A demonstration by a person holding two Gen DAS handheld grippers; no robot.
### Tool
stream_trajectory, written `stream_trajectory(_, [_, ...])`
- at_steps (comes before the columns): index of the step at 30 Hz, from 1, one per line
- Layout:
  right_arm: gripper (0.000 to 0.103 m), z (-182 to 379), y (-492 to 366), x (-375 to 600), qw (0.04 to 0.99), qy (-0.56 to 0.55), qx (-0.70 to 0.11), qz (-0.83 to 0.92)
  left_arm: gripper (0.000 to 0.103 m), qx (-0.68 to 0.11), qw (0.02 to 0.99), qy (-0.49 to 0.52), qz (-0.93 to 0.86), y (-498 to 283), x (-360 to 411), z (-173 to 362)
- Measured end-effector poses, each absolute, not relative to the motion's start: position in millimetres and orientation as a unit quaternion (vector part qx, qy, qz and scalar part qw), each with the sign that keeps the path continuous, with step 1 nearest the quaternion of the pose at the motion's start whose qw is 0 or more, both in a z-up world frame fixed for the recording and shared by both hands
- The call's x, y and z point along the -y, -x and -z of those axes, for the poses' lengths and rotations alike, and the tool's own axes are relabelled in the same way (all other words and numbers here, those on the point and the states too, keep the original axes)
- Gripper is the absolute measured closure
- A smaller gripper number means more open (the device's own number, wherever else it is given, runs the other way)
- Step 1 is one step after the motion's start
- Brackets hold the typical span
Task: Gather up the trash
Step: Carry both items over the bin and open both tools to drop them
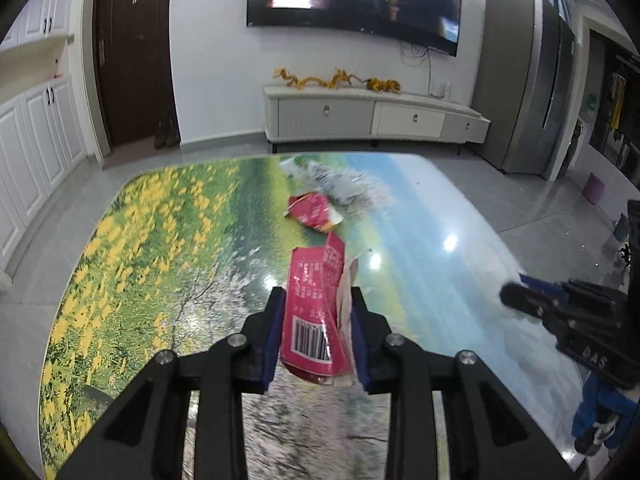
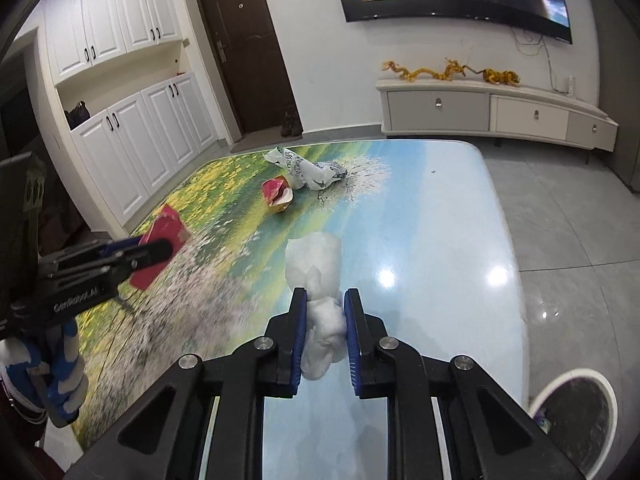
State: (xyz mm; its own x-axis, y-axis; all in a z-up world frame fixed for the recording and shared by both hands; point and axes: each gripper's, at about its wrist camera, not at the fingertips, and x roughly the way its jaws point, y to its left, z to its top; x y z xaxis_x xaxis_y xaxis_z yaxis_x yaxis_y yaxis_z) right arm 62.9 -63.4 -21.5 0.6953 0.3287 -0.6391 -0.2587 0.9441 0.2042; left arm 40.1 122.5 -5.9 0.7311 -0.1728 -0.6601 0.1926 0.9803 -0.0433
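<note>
- Glossy table (image 2: 460, 208) printed with a meadow-and-sky landscape filled most of both wrist views.
- White-rimmed round bin with a dark liner (image 2: 572, 408) sat on the floor beside the table's near right corner.
- Crumpled white printed plastic bag (image 2: 312, 168) lay near the table's far edge, just beside an opened red-and-yellow snack wrapper (image 2: 277, 196).
- Left gripper (image 1: 318, 308) was clamped on a flattened pink barcode-printed snack packet (image 1: 316, 300), lifted clear of the table.
- Right gripper (image 2: 325, 308) was pinched on a crumpled white tissue wad (image 2: 316, 280), above the table.
</note>
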Motion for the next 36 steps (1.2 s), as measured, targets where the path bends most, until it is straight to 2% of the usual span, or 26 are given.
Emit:
stream_trajectory(9, [0.085,-1,-13,106,0.936,-0.065,-0.323,-0.127,0.074,-0.301,0.944,-0.064,0.121,-11,-67,-23])
stream_trajectory(18, [0.085,3,12,151,0.941,-0.091,-0.312,-0.095,0.074,-0.276,0.943,-0.101,0.157,2,-15,-39])
stream_trajectory(28, [0.085,20,26,209,0.942,-0.131,-0.306,-0.046,0.074,-0.280,0.927,-0.140,0.205,2,46,-34])
stream_trajectory(36, [0.085,54,36,273,0.930,-0.180,-0.320,0.022,0.074,-0.311,0.894,-0.176,0.271,-5,124,-13])
